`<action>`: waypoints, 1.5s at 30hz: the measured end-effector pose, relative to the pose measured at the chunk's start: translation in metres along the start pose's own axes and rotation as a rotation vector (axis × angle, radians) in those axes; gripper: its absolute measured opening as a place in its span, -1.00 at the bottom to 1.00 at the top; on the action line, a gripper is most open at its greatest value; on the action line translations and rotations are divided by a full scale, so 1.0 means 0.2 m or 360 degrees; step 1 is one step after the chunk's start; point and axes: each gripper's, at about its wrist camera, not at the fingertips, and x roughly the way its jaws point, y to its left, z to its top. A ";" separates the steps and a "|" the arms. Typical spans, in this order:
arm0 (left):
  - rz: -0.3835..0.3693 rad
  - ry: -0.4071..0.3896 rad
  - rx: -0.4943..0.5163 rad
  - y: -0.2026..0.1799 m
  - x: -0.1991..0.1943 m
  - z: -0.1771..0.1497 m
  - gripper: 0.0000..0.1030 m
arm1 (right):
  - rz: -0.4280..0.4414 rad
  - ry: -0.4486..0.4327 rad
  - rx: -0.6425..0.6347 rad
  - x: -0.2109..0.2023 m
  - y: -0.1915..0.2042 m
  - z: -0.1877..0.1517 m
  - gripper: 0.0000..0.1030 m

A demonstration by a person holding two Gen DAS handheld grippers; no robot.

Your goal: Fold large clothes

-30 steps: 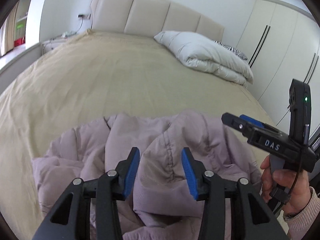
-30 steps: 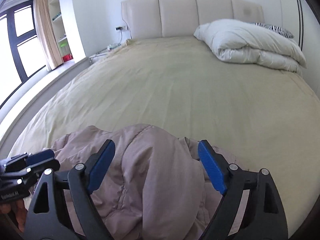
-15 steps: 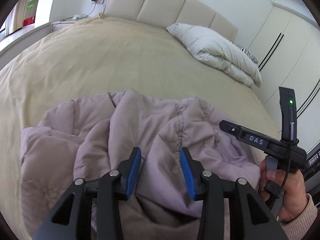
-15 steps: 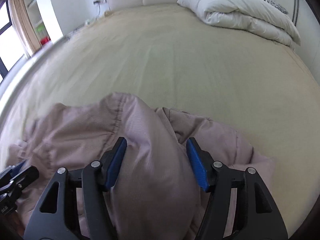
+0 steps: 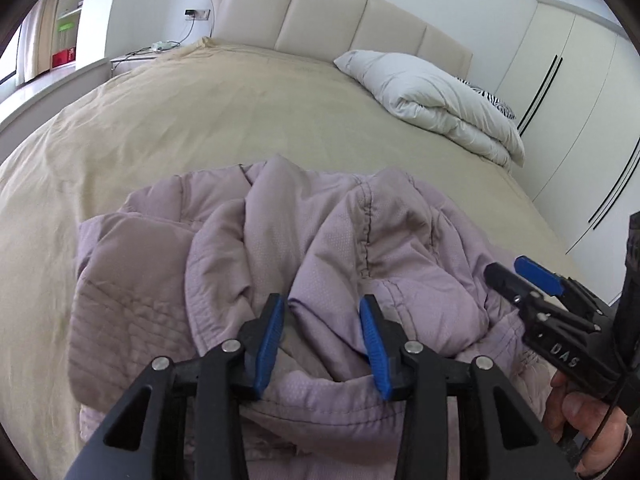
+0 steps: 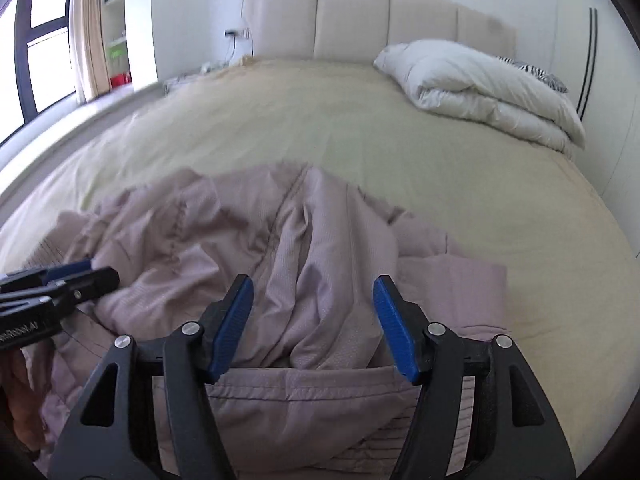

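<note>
A crumpled mauve padded jacket [image 5: 280,256] lies in a heap on the near part of the beige bed; it also shows in the right wrist view [image 6: 280,248]. My left gripper [image 5: 322,340] is open, its blue pads on either side of a raised fold of the jacket without pinching it. My right gripper [image 6: 312,324] is open wider, just above a ridge of jacket fabric. Each gripper shows at the edge of the other's view, the right one [image 5: 536,280] and the left one [image 6: 60,280].
The beige bedspread [image 5: 240,112] stretches to a padded headboard [image 5: 328,12]. A folded white duvet [image 5: 436,100] and a zebra-print pillow [image 5: 492,100] lie at the far right. White wardrobes [image 5: 580,100] stand right, a nightstand with cables [image 5: 152,50] and window ledge left.
Both grippers dipped toward the jacket and came back level. The right jaws narrowed, then widened again. The jacket now lies flatter and more spread out.
</note>
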 end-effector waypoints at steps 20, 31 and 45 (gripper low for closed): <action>-0.0028 0.0265 -0.0205 0.60 -1.21 -0.86 0.39 | 0.0799 0.0140 0.0311 -0.87 -0.21 -0.58 0.26; -0.0292 0.0700 -0.0297 0.59 -1.29 -1.46 0.39 | 0.0694 0.0459 0.0562 -1.16 -0.60 -1.19 0.26; -0.0403 0.0921 -0.0234 0.53 -1.19 -1.48 0.24 | 0.0428 0.0634 0.0916 -1.50 -1.03 -1.72 0.26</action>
